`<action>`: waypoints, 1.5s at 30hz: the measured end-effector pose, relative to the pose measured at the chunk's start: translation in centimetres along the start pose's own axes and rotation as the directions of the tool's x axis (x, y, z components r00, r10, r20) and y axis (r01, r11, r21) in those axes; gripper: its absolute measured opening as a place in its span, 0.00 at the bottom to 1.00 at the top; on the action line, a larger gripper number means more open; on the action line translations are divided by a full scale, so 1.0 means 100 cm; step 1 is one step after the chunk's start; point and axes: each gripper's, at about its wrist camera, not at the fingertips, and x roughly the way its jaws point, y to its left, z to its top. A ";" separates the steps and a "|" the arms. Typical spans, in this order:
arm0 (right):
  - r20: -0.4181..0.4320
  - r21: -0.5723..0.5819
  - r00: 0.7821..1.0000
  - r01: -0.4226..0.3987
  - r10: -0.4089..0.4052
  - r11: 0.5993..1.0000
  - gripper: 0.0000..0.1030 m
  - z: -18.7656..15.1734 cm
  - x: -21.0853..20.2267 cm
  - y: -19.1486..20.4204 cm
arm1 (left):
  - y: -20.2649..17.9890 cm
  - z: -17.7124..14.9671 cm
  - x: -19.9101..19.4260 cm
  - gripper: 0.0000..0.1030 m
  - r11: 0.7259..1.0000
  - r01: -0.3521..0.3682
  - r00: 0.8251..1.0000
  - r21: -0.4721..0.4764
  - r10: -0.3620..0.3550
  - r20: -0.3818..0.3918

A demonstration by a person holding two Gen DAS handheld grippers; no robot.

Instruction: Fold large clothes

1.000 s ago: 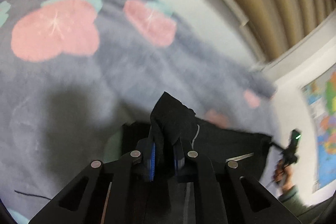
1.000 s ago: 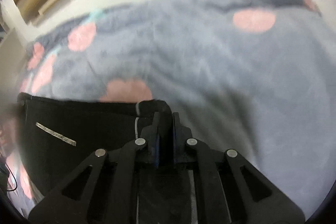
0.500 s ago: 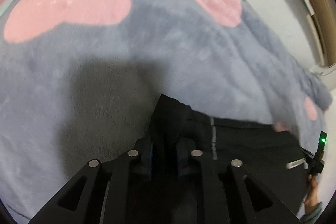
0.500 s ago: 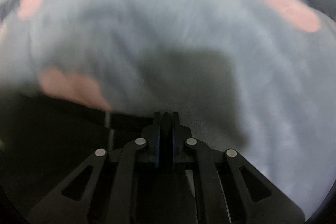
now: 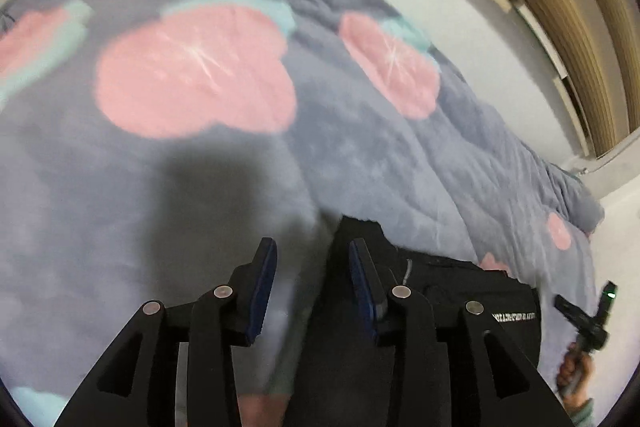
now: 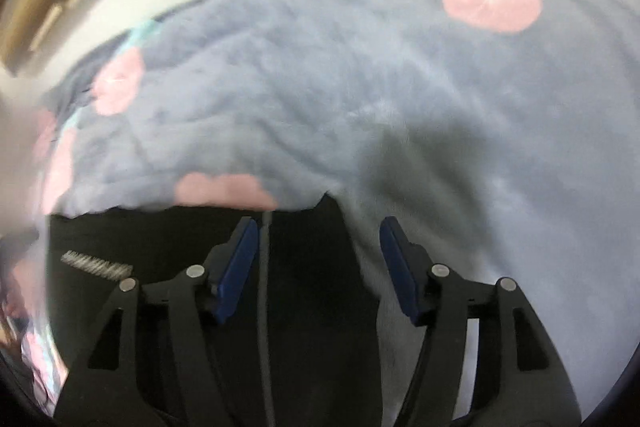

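I'm letting go of a fold: my left gripper (image 5: 312, 255) and right gripper (image 6: 316, 235) are opening off the black garment (image 5: 460, 291) on the blanket (image 5: 120, 195), so next I need a fresh edge.

The small white lettering (image 5: 515, 317) on the black garment (image 5: 460, 291) is too blurred to read. That garment's near part is hidden behind the black gripper frames and cut off by the bottom edge. The right-wrist view's left edge (image 6: 20, 187) is smeared beyond telling. The person's hand (image 5: 576, 375) is cropped at the far right.
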 end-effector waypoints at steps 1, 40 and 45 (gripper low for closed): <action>0.010 -0.012 1.000 -0.004 0.004 1.000 0.59 -0.005 -0.012 0.005 | 0.000 -0.002 -0.015 0.38 1.000 -0.007 1.000 0.006 0.007 0.017; -0.013 -0.241 1.000 0.010 -0.014 0.971 0.60 -0.077 0.008 0.162 | -0.196 -0.142 0.005 0.39 0.942 0.052 0.998 0.333 -0.036 -0.055; -0.221 -0.210 0.973 0.015 -0.063 0.978 0.60 -0.059 0.093 0.157 | -0.179 -0.125 0.090 0.39 0.960 -0.040 0.965 0.276 0.109 -0.240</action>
